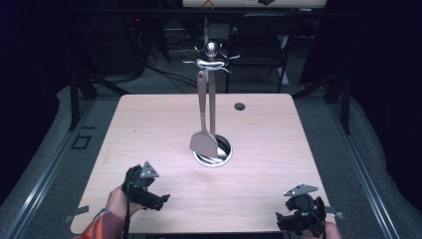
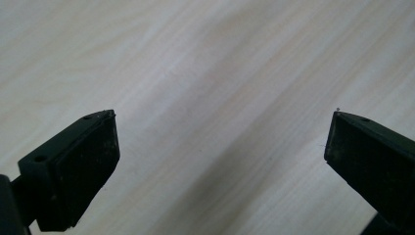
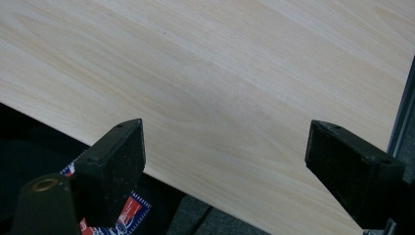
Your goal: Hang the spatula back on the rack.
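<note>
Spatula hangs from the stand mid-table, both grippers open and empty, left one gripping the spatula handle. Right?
Not quite. The left gripper grips nothing: it sits near the table's near edge, far from the spatula, as the high view shows. The rest holds: the spatula hangs from the stand, and the right gripper is open and empty too.

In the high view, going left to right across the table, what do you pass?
Left gripper → spatula hanging from the utensil stand → table hole → right gripper.
</note>
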The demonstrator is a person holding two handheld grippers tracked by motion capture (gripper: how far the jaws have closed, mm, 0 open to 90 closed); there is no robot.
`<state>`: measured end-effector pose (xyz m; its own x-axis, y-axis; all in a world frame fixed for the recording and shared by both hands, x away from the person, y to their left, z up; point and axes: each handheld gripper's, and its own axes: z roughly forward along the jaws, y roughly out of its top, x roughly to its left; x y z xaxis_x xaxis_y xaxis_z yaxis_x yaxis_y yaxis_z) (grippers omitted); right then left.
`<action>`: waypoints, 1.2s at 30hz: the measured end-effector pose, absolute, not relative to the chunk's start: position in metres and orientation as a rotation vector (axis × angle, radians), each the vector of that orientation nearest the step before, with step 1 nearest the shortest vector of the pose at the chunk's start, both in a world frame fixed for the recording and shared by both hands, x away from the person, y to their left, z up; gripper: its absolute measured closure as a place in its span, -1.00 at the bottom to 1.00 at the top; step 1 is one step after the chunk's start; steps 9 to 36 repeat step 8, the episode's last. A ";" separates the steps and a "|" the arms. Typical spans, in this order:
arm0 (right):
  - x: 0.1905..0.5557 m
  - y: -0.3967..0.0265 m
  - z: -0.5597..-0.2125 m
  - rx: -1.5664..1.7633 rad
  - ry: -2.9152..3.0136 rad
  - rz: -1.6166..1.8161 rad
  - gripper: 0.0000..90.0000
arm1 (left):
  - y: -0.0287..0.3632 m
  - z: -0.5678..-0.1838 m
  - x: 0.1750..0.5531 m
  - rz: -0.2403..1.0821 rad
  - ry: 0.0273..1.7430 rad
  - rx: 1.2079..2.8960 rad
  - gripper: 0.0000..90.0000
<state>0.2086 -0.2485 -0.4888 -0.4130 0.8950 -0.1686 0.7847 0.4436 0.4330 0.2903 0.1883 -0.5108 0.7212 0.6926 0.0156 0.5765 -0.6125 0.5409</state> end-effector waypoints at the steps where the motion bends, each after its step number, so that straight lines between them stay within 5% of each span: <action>1: 0.208 -0.248 -0.490 1.431 2.315 0.421 -0.68 | 0.189 -0.514 0.291 0.284 0.967 2.420 -1.00; 8: 0.207 -0.248 -0.490 1.420 2.321 0.431 -0.68 | 0.187 -0.525 0.296 0.186 0.926 2.450 -1.00; 36: 0.207 -0.248 -0.490 1.420 2.321 0.431 -0.68 | 0.187 -0.525 0.296 0.186 0.926 2.450 -1.00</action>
